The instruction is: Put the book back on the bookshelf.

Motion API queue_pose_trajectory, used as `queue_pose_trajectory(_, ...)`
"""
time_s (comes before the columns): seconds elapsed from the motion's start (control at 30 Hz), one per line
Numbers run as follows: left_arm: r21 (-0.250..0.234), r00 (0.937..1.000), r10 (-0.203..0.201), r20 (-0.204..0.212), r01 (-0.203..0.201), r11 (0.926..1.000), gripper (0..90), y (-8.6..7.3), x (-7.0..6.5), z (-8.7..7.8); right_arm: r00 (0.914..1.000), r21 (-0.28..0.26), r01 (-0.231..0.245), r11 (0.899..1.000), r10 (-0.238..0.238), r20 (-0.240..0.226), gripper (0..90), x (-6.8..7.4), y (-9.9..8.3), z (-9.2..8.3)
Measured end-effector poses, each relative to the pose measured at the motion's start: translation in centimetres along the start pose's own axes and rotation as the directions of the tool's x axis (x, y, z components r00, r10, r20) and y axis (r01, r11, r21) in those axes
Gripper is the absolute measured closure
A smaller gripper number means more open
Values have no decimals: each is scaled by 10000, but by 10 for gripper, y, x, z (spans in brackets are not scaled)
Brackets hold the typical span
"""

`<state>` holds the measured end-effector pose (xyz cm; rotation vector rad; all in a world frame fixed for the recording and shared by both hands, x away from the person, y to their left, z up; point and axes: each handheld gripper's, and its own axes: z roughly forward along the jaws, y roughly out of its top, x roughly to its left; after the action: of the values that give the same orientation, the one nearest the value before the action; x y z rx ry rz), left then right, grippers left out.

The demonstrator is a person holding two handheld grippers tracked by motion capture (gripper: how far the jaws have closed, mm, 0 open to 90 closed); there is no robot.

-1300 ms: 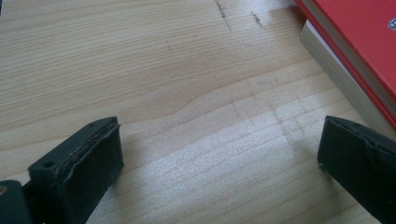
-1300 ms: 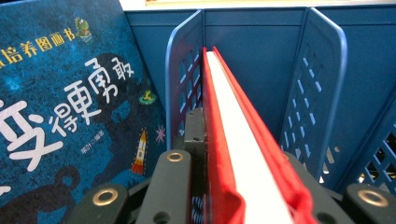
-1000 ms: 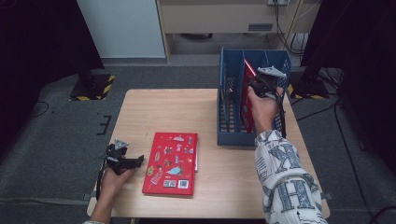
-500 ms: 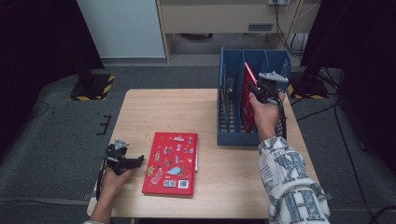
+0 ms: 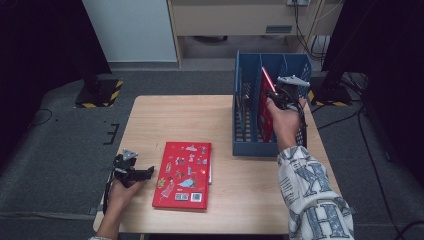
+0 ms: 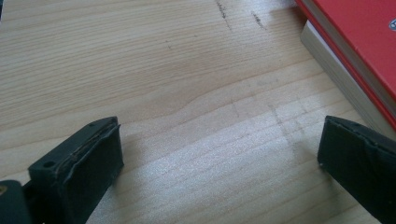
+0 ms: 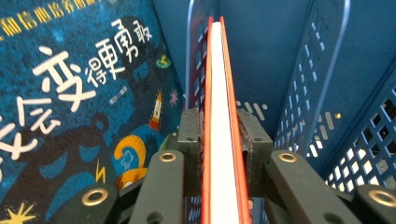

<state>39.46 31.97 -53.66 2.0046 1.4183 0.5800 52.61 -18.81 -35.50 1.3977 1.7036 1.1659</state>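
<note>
Three books show. One red hardcover picture book (image 5: 183, 175) lies flat on the wooden worktop (image 5: 200, 120), near its front edge. A second red-covered book (image 7: 220, 116) stands upright on its edge in the blue file rack (image 5: 245, 145), at the worktop's right rear. A third, dark blue book with Chinese lettering (image 7: 70, 107) leans in the compartment beside it, as the right gripper view shows. The rack is one piece with upright dividers. There are two hand-held grippers, one in each hand.

The right hand-held gripper (image 5: 281, 95) is pinching the upright red book: both pads press on its covers, white page edges running between them. Perforated blue dividers stand close on either side of that book, leaving narrow room around the jaws. The sleeve with a letter print reaches over the worktop's right side.

The left hand-held gripper (image 5: 131, 171) rests at the worktop's front left corner, jaws spread wide over bare wood with nothing between them. The flat book's corner (image 6: 355, 51) lies just beside its right jaw, not touching.

Against the frame a second earlier, the right hand sits slightly farther into the rack and its jaws have just been opening a little, the red book between them. The left hand and the flat book lie as before.
</note>
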Motion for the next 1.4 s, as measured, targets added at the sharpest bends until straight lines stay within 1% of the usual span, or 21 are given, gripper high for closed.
queue_pose_trajectory(0.2,-3,10000,-3,-4,3,10000,0,0,0,0,9999,27,132,9999,-132,-79,728,0,8,-2)
queue_pose_trajectory(0.37,-4,10000,-8,-5,8,10000,0,0,0,0,9998,323,210,9993,-207,-74,724,0,13,0)
queue_pose_trajectory(0.43,-1,10000,-4,-5,4,10000,0,0,0,0,9996,444,270,9987,-271,16,727,1,14,1)
queue_pose_trajectory(0.6,-1,10000,-5,-4,5,10000,0,0,0,0,9991,580,414,9975,-420,86,763,1,14,3)
queue_pose_trajectory(0.67,-3,10000,-5,-5,5,10000,0,0,0,0,9993,622,351,9974,-357,83,772,1,14,3)
queue_pose_trajectory(0.83,3,10000,-15,-12,15,10000,0,0,-1,0,9984,508,420,9978,-439,366,791,1,14,2)
queue_pose_trajectory(0.93,3,10000,-19,-13,19,10000,0,0,-1,0,9981,403,391,9984,-410,462,793,1,13,2)
queue_pose_trajectory(1.07,6,10000,-16,-13,16,10000,0,0,-1,0,9968,256,340,9991,-357,712,793,3,14,4)
queue_pose_trajectory(1.17,5,10000,-18,-14,18,10000,0,0,-1,0,9956,186,337,9993,-352,864,793,2,18,7)
queue_pose_trajectory(1.3,-1,10000,-23,-14,23,10000,0,0,-1,0,9950,13,166,9999,-166,986,793,0,21,14)
queue_pose_trajectory(1.4,1,10000,-21,-13,21,10000,0,0,-1,0,9944,43,83,10000,-87,1049,793,1,21,18)
